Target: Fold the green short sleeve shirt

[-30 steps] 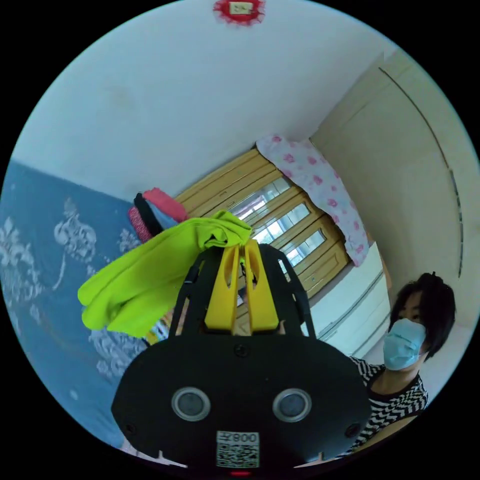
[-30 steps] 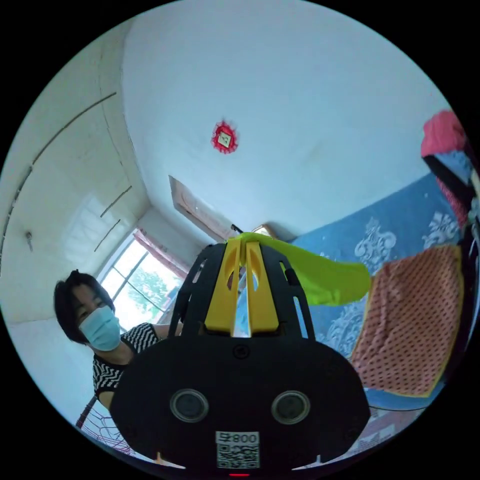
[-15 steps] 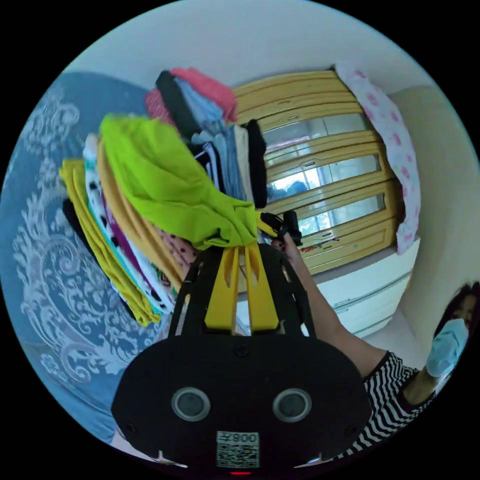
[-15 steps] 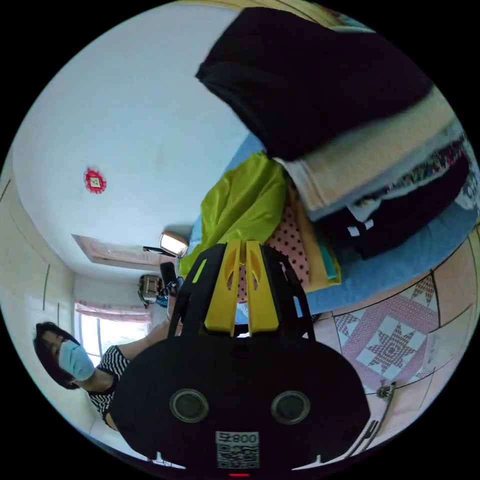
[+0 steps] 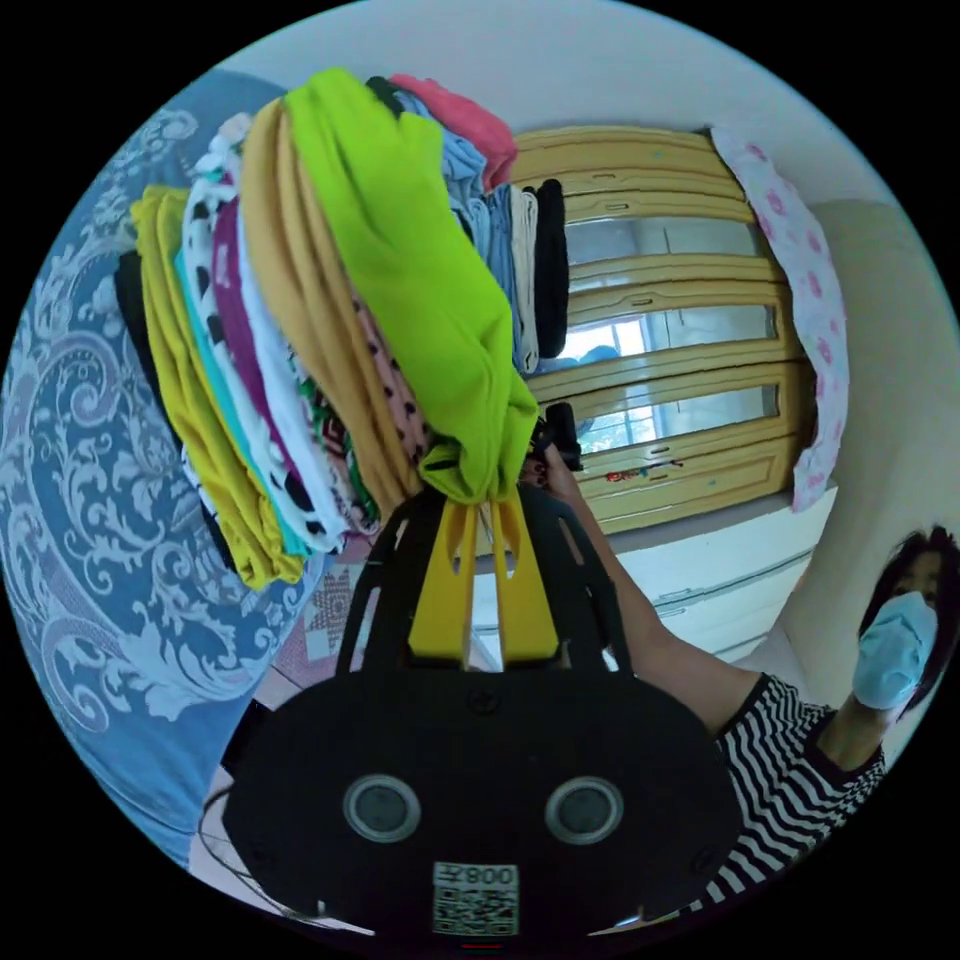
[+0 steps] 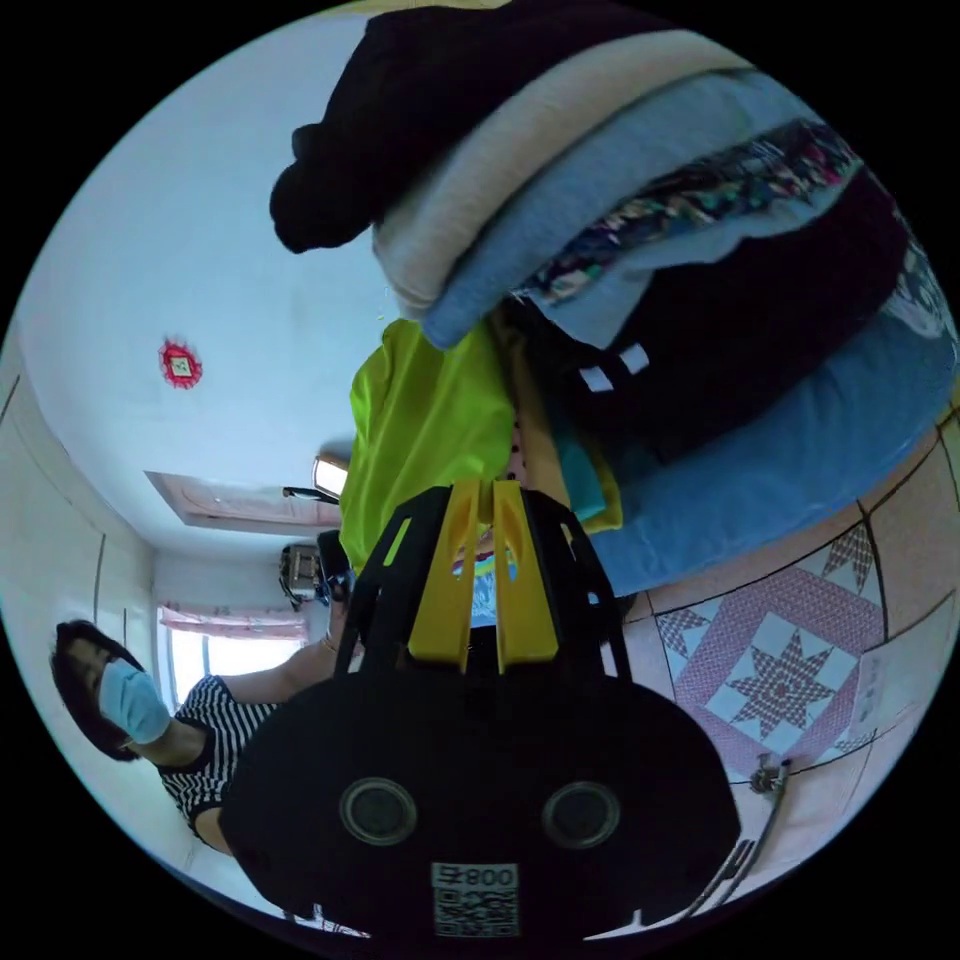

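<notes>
In the left gripper view, a blue patterned cover is spreading out to the left of the left gripper, and a stack of folded clothes is sitting on it, up and to the left of the jaw tips. The green shirt is lying against the near face of that stack, and its bunched end is hanging right at the tips, where both yellow jaws are pressing together on it. Just to the right of the tips, the other gripper is showing as a dark shape in the person's hand, touching the shirt's edge. A wooden cabinet is standing further right, and the person's striped sleeve is reaching in from the lower right. In the right gripper view, the shirt is hanging just above and left of the right gripper, and a pile of dark and pale folded clothes is looming above and to the right. The right jaws are standing nearly together; whether they are pinching the shirt cannot be told. Tiled floor is lying to the right.
</notes>
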A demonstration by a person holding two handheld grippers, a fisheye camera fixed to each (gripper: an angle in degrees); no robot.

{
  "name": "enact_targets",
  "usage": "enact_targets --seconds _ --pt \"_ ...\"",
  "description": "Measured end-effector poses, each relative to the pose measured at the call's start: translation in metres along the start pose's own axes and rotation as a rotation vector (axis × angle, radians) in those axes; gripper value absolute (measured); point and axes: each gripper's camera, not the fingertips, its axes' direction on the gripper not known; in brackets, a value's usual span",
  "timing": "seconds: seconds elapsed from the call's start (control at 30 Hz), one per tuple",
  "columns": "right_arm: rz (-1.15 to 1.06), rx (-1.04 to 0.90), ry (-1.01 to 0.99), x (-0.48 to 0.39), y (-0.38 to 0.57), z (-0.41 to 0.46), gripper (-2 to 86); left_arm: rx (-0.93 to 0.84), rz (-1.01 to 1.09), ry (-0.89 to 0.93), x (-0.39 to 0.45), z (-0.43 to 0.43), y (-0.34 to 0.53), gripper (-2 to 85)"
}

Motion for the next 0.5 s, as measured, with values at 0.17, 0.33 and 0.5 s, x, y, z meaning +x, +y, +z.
enact_targets --seconds 0.17,0.33,0.5 --pt "0.048 0.131 -0.026 0.023 0.024 -0.027 0.6 -0.007 -0.008 -0.024 -0.014 -0.006 0.013 0.8" --pt "0.013 0.318 0.022 0.008 0.050 -0.053 0.2 0.061 0.069 -0.047 -0.002 -0.031 0.019 0.3" --pt "-0.157 0.278 0.016 -0.042 0.046 -0.022 0.0 0.058 0.234 -0.109 0.029 -0.013 -0.018 0.1"
